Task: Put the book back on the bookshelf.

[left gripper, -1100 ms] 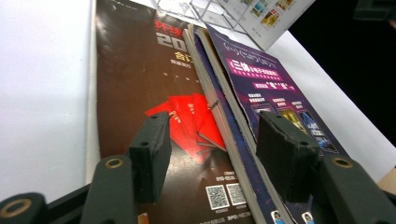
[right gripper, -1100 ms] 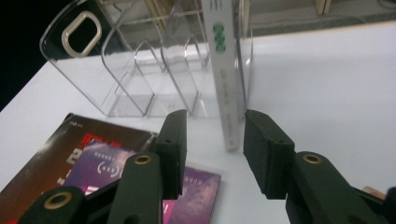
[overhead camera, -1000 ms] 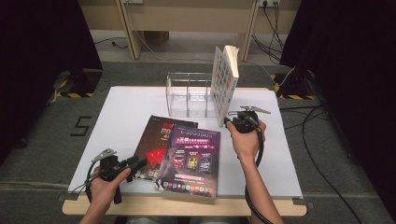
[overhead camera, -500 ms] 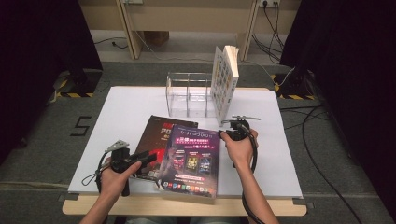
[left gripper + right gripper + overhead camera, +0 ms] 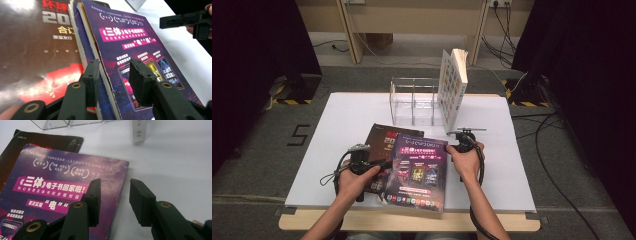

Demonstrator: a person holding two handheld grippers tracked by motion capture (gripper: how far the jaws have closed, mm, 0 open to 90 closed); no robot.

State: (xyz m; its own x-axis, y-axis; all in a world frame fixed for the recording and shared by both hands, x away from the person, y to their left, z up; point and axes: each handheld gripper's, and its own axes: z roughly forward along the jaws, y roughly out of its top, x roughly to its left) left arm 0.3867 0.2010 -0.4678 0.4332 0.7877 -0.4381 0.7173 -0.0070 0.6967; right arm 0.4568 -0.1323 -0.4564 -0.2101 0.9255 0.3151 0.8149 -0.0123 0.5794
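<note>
The purple book (image 5: 418, 172) and the dark book (image 5: 384, 139) have glossy paper covers, the rack (image 5: 414, 100) is clear smooth plastic, and the table (image 5: 337, 130) looks matt white.

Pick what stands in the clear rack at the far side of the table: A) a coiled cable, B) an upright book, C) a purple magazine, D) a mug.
B: an upright book stands at the right end of the clear rack, while the purple magazine lies flat near the person.
</note>
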